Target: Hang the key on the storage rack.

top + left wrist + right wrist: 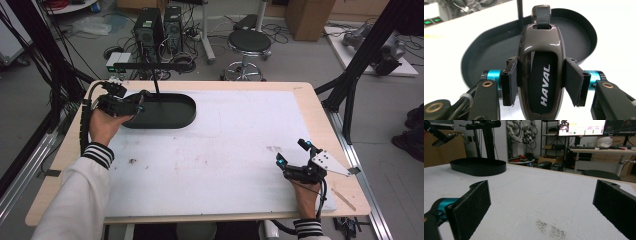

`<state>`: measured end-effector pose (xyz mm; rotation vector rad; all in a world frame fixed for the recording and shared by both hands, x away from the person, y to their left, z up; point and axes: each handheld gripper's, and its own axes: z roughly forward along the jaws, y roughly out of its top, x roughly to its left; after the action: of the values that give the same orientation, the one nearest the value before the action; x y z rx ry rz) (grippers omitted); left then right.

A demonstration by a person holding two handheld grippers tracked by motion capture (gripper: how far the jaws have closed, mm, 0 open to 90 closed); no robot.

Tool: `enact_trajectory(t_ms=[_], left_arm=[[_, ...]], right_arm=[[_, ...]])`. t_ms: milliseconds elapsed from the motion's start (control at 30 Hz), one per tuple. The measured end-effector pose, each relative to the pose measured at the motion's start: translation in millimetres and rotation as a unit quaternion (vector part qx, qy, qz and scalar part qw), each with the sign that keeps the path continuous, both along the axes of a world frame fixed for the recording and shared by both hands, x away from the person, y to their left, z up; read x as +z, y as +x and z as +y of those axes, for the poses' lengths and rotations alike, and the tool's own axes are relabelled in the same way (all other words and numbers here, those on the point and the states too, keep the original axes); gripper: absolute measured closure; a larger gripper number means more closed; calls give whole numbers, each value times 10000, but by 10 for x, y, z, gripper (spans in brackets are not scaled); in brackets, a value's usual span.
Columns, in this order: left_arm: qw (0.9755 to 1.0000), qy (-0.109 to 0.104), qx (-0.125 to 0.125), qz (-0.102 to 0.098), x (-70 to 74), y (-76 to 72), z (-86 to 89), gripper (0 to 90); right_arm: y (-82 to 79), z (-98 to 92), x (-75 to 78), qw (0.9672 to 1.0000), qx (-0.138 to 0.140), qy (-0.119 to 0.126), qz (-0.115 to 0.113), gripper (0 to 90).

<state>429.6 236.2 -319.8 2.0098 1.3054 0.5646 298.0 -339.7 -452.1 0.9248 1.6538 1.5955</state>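
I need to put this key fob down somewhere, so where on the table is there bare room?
The white mat is bare between the black tray and the right gripper, and along its far right edge. The tray's own floor looks empty too. It is crowded only at the far left, where the left gripper holds the key fob over the tray by its stand post.

White sleeves [80,200] with black-striped cuffs – black grippers with teal joints, brass screws and trailing cables

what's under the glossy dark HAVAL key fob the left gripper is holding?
The black oval tray lies below and behind the glossy dark HAVAL key fob, its visible floor bare, with a black post rising from its far side. The fob, clamped in the left gripper, covers the tray's middle.
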Motion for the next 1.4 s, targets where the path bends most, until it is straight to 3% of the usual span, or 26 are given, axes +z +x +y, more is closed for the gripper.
enact_trajectory(t_ms=[667, 1000, 1167, 1400], left_arm=[[9987, -75, 290, -409, 360, 62, 61, 488], [9981, -92, 419, -434, 380, 83, 115, 488], [9977, -200, 437, -470, 401, 115, 113, 488], [9976, -127, 442, -526, 480, 172, 86, 488]], right_arm=[[0, 2, -1, 10000, 7, 15, -5, 4], [5, -4, -1, 10000, -1, 9, -26, 4], [3, -4, -2, 10000, -5, 24, -12, 4], [3, -5, -2, 10000, 7, 65, 3, 4]])
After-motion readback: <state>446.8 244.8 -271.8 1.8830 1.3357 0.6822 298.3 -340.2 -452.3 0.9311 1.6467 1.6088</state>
